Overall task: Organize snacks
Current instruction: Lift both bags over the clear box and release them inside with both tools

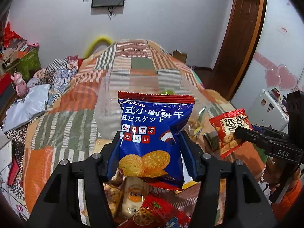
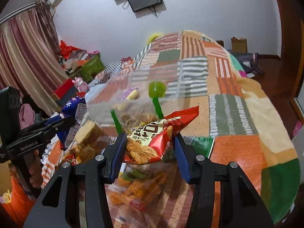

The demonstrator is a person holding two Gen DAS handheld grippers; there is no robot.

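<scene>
My left gripper (image 1: 150, 138) is shut on a blue biscuit packet (image 1: 152, 133) and holds it up above the bed. My right gripper (image 2: 150, 138) is shut on a small red snack packet (image 2: 153, 138); that packet also shows in the left wrist view (image 1: 229, 131), held at the right. A clear plastic box (image 2: 133, 102) with snacks and a green scoop (image 2: 156, 90) stands on the bed just ahead of both grippers; it appears faintly in the left wrist view (image 1: 114, 102). More snack packets (image 1: 136, 199) lie below the grippers.
A patchwork blanket (image 1: 76, 114) covers the bed. Loose clear bags of snacks (image 2: 136, 190) lie near the front. Boxes and clutter (image 1: 24, 60) stand at the left, a wooden door (image 1: 245, 38) at the right, curtains (image 2: 24, 57) at far left.
</scene>
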